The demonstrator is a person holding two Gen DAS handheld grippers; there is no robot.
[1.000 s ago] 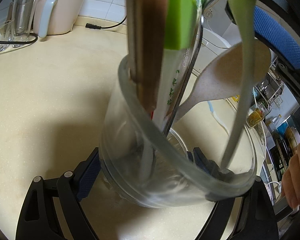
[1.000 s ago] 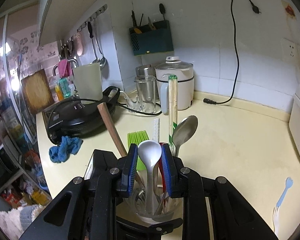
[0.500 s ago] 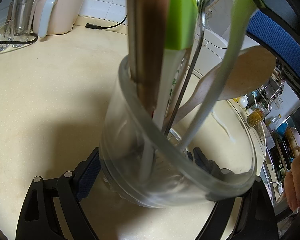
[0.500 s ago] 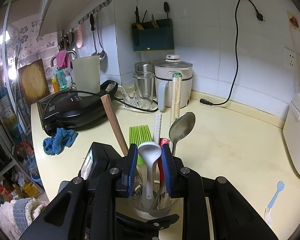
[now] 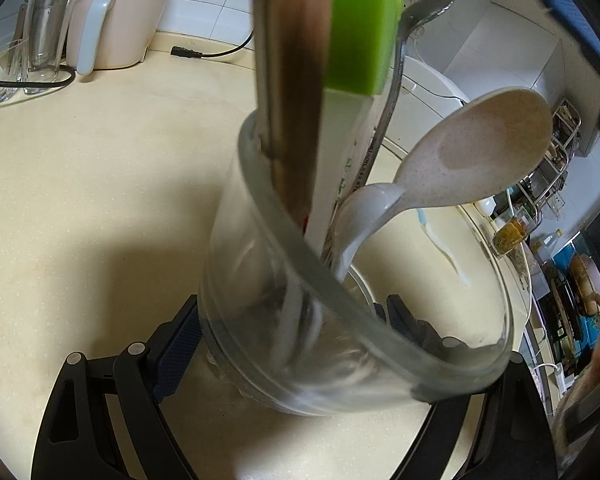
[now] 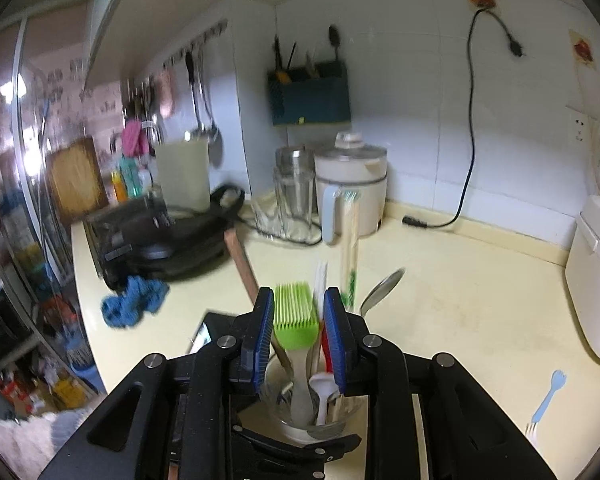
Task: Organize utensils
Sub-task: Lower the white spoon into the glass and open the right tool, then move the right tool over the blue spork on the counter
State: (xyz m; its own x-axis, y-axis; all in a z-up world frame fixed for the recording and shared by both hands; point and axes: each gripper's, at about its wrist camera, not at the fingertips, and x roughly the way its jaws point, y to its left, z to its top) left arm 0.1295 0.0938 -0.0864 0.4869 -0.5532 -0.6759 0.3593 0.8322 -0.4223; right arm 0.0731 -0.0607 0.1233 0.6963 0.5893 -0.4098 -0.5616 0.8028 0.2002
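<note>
The glass jar (image 5: 284,320) stands on the cream countertop (image 5: 100,200), and everything here is placed from it. The left gripper (image 5: 296,328) is clamped on the jar low down, one blue-padded finger (image 5: 176,344) pressed against each side of its wall. Inside the jar stand a wooden-handled utensil (image 5: 296,92), a green silicone brush (image 5: 359,28) on a white handle, a metal spoon (image 5: 419,8) leaning away toward the far rim, a wrapped pair of chopsticks (image 6: 349,248) and a white spoon (image 5: 475,148) whose speckled bowl tips out over the jar's right side. The right gripper (image 6: 300,340) hangs just above the jar's mouth, its jaws apart and having just widened a little; the green brush head shows in the gap behind them, and the white spoon (image 6: 323,390) sits in the jar below, clear of both pads. On the countertop well to the right of the jar lies a pale blue fork (image 6: 545,404). Behind the jar, against the tiled wall, stand a white electric kettle (image 6: 349,192) and a clear glass tumbler (image 6: 294,196); to the jar's left lies a blue cloth (image 6: 134,300).
</note>
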